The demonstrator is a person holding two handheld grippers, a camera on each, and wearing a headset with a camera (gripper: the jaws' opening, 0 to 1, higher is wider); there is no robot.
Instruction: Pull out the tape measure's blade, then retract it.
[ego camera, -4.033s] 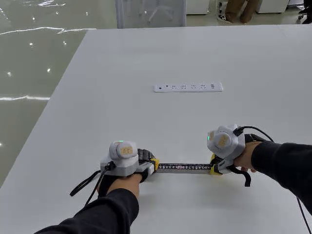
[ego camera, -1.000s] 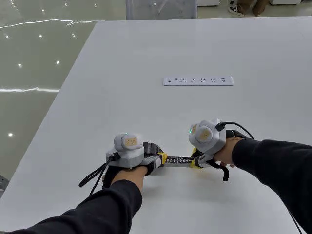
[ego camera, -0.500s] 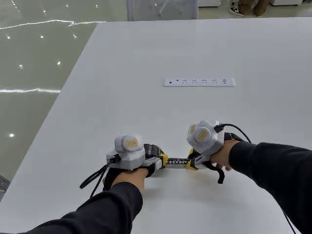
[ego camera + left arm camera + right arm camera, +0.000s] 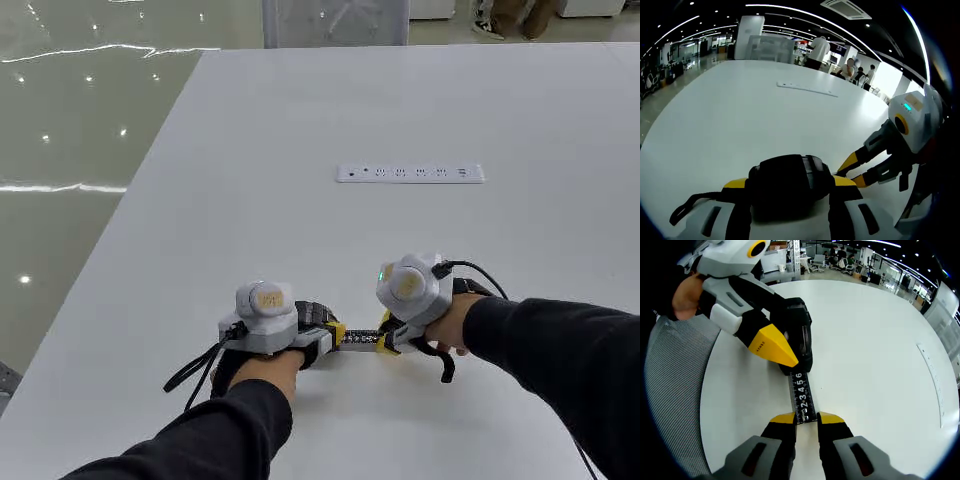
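The black and yellow tape measure case (image 4: 313, 321) rests on the white table (image 4: 300, 150) near its front edge, and my left gripper (image 4: 322, 338) is shut on it. In the left gripper view the case (image 4: 790, 186) sits between the jaws. A short stretch of the numbered blade (image 4: 362, 338) runs right from the case to my right gripper (image 4: 386, 343), which is shut on the blade's tip. The right gripper view has the blade (image 4: 800, 395) lying flat, with the case (image 4: 799, 337) just beyond it under the left gripper's yellow fingertip (image 4: 771, 346).
A white power strip (image 4: 410, 173) lies across the middle of the table, well beyond the grippers. The table's left edge drops to a glossy floor (image 4: 70, 150). A grey mesh chair back (image 4: 675, 390) stands close on the near side. Several people stand far behind the table (image 4: 840, 60).
The right gripper has moved left toward the case, still shut on the blade tip, so the exposed blade is much shorter. The left gripper holds the case in place.
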